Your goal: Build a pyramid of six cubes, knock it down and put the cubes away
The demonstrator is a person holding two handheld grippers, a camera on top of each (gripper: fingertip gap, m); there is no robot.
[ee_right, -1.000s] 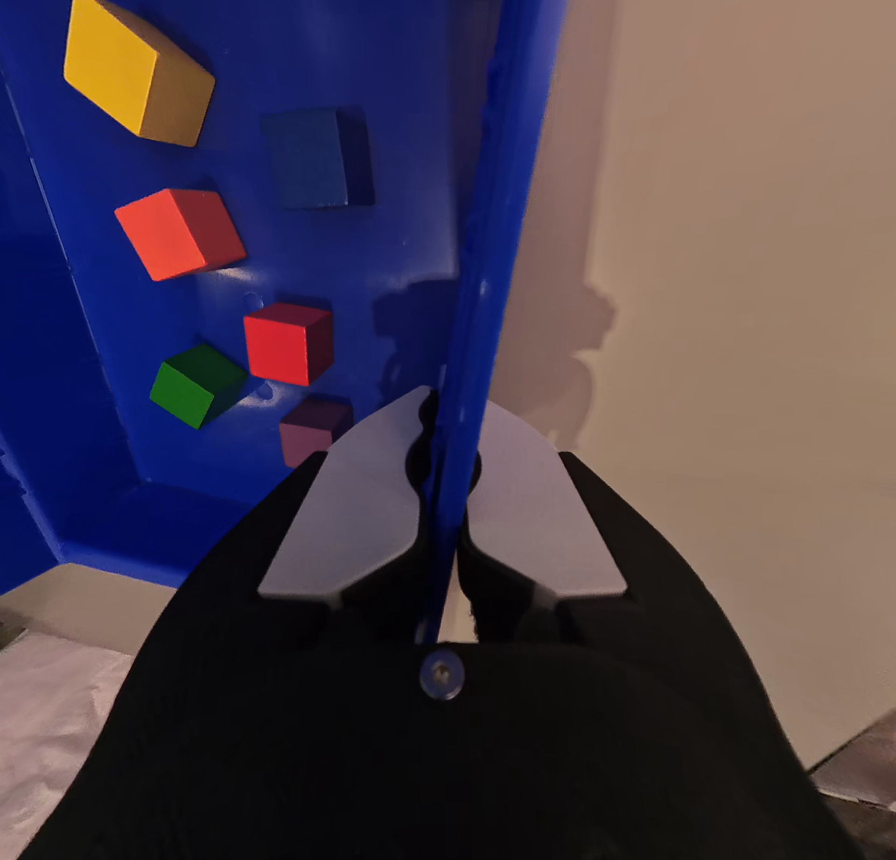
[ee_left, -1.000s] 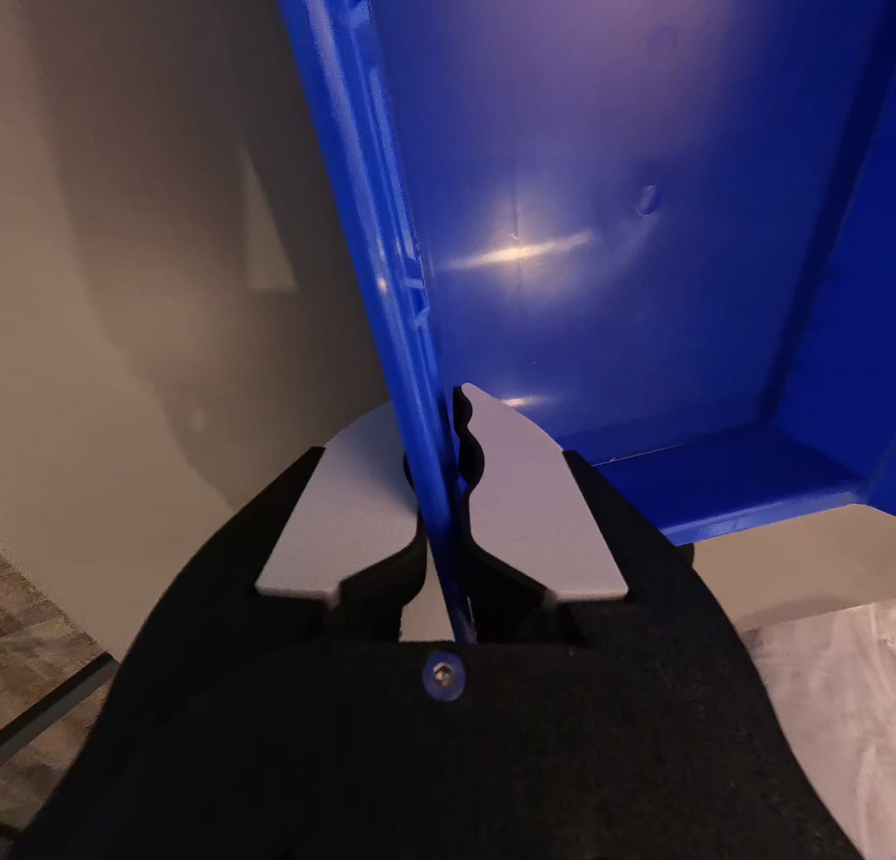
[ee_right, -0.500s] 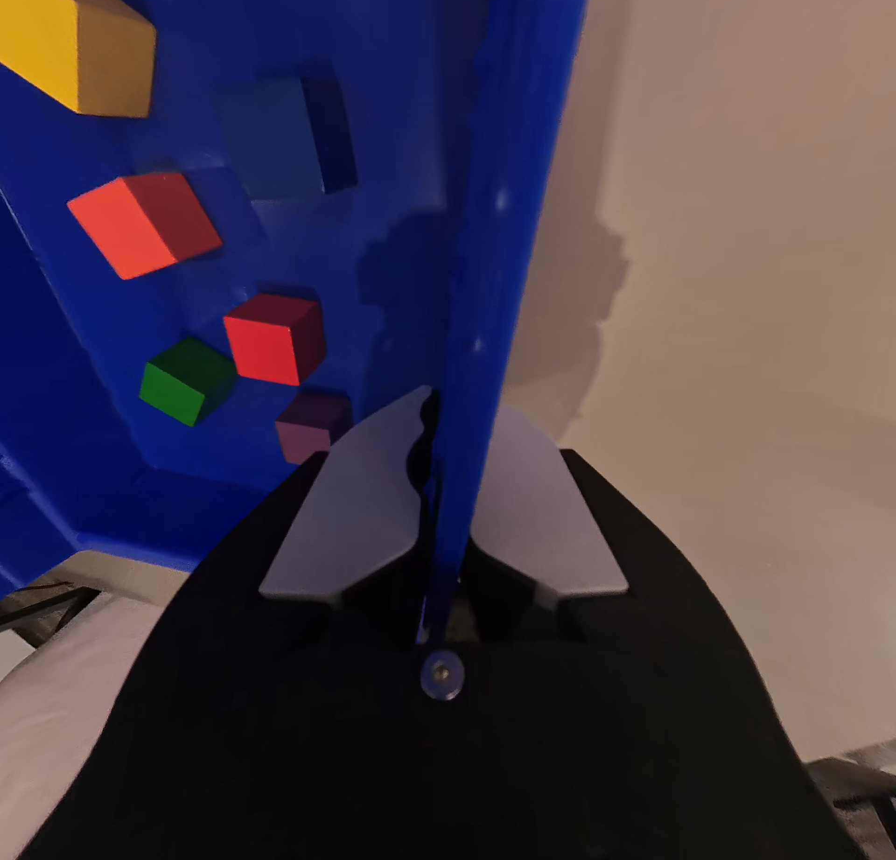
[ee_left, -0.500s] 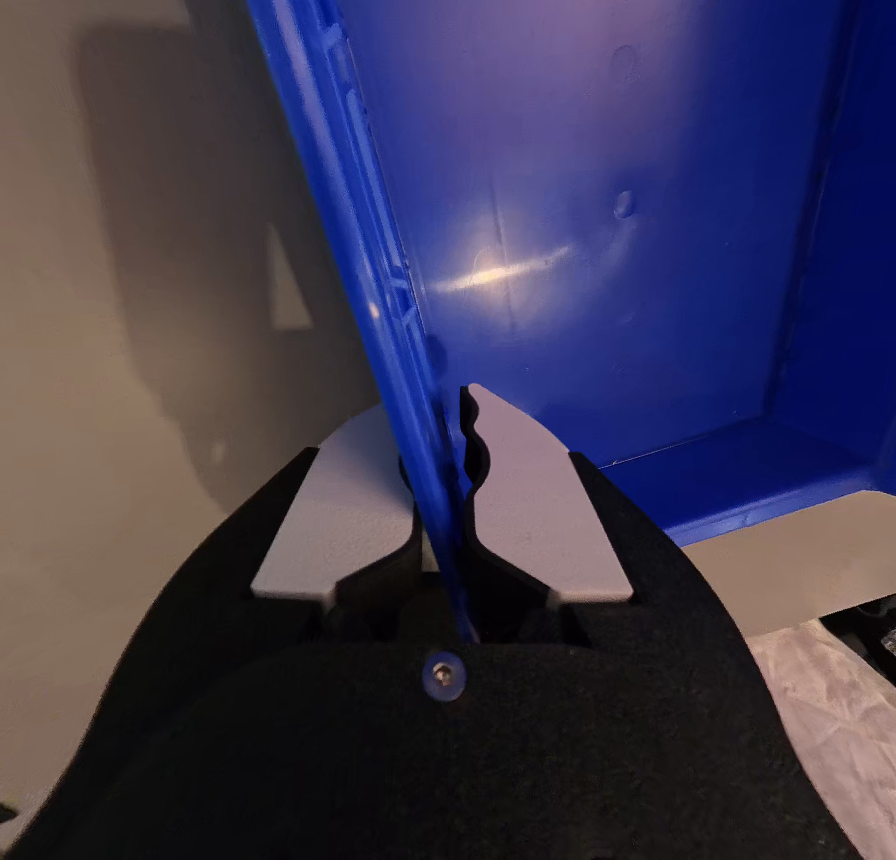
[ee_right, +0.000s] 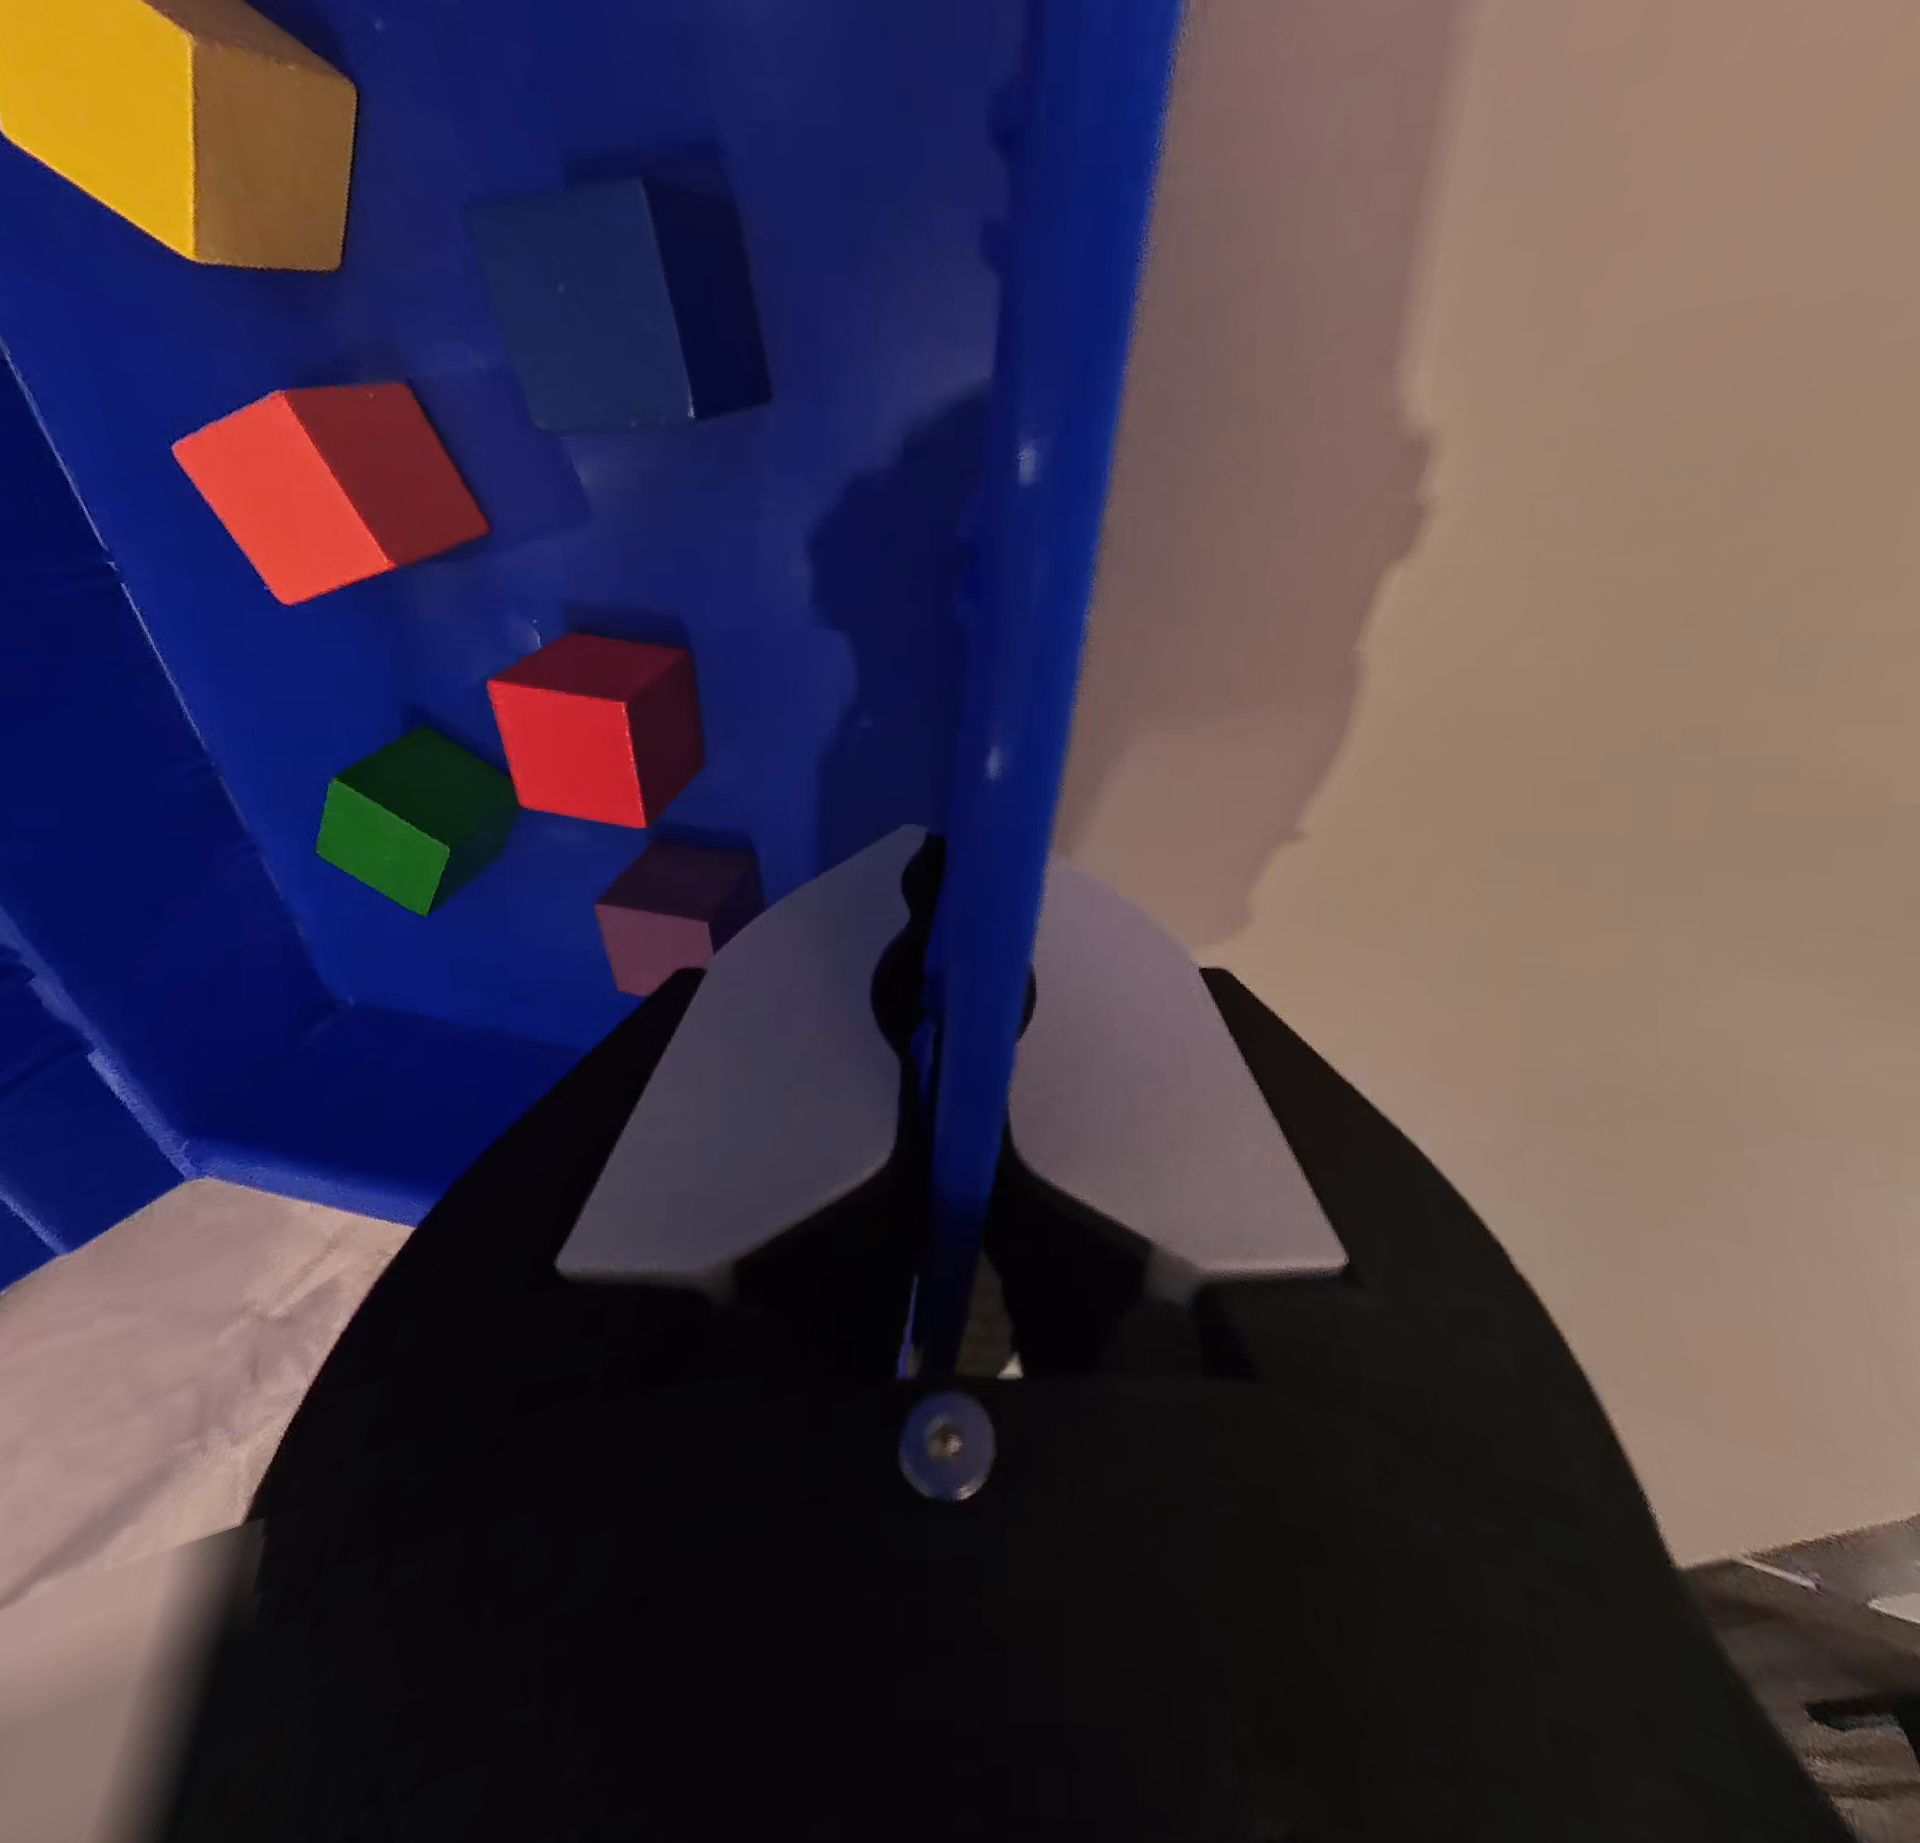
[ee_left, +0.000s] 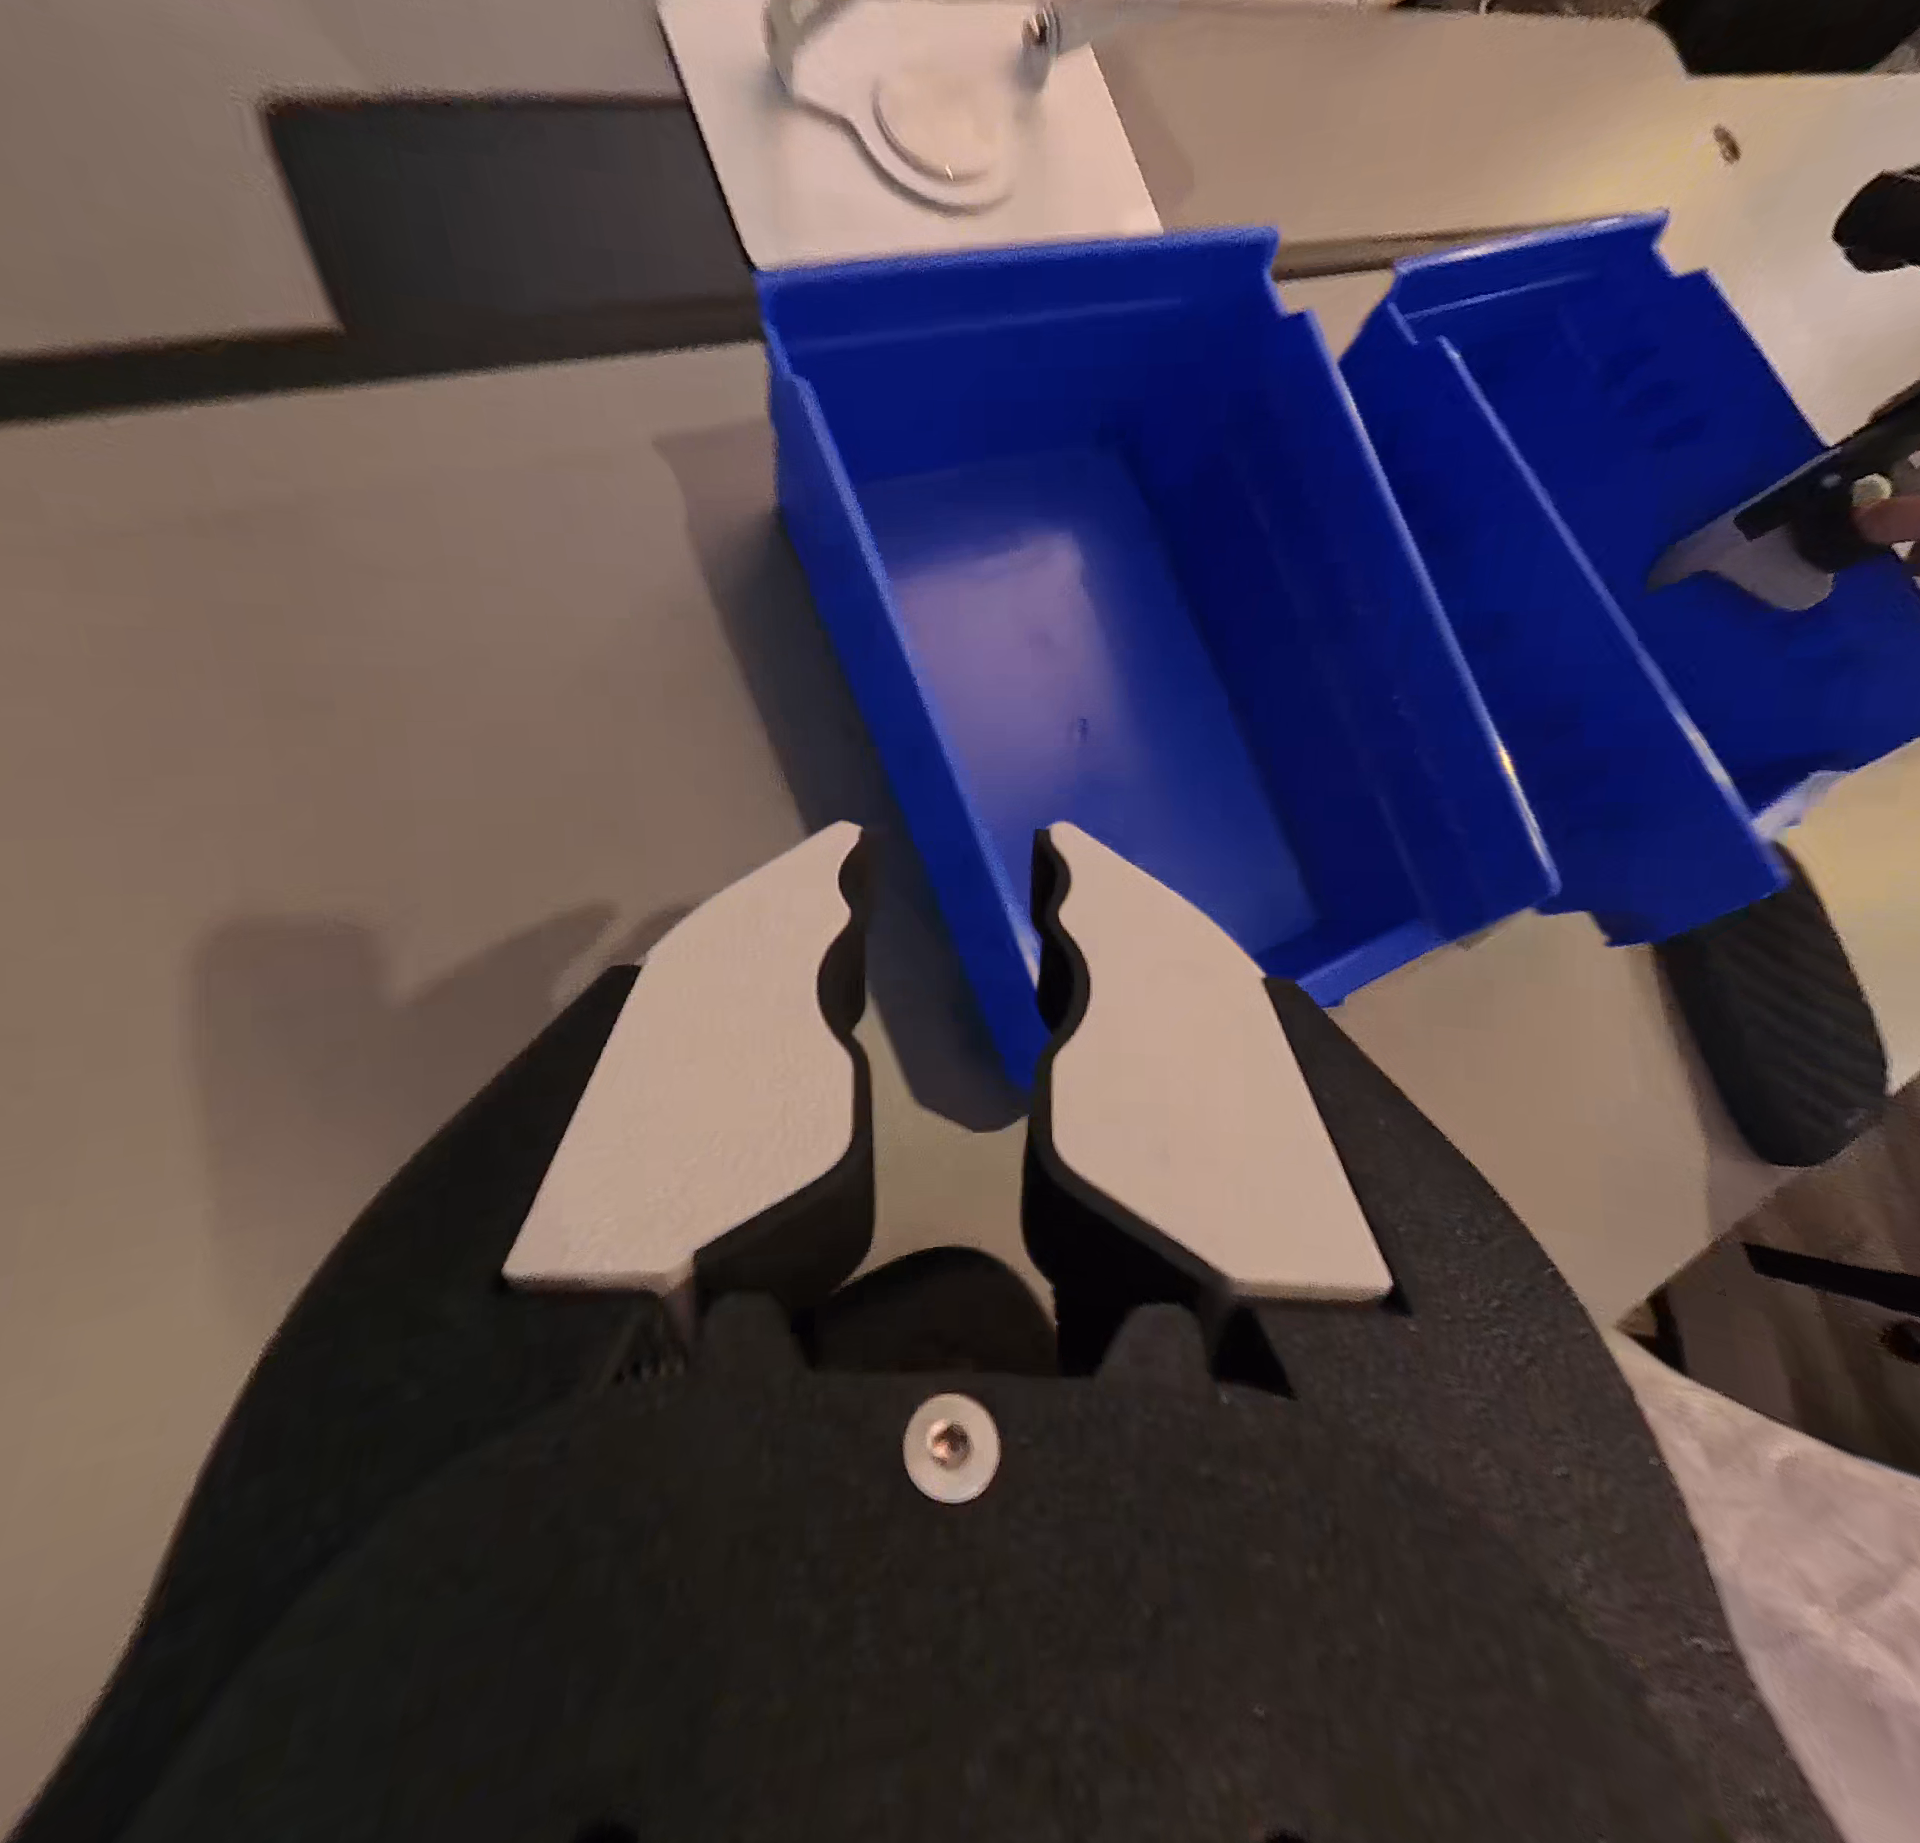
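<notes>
From the left wrist view, the left gripper (ee_left: 945, 946) hangs above the pale table (ee_left: 364, 702) with its jaws spread and nothing between them; the near corner of an empty blue bin (ee_left: 1101, 650) shows in the gap, lower down and apart from the fingers. A second blue bin (ee_left: 1621, 588) stands just beside the first, tilted, and the right gripper (ee_left: 1745, 557) shows far off at its side. Half a second ago this left gripper was pinched on the empty bin's wall and close against it; now it has let go and drawn back and up, so that the whole bin and a metal bracket (ee_left: 914, 131) behind it come into sight. The picture is somewhat smeared. From the right wrist view, the right gripper (ee_right: 971, 920) is clamped on the second bin's side wall, one finger inside, one outside. The six cubes lie loose on the bin floor to the left of the fingers: yellow cube (ee_right: 156, 110), blue cube (ee_right: 613, 307), orange cube (ee_right: 322, 494), red cube (ee_right: 592, 733), green cube (ee_right: 410, 822) and, nearest the inner finger, purple cube (ee_right: 670, 915). They sit much as before, and the grip has not changed.
</notes>
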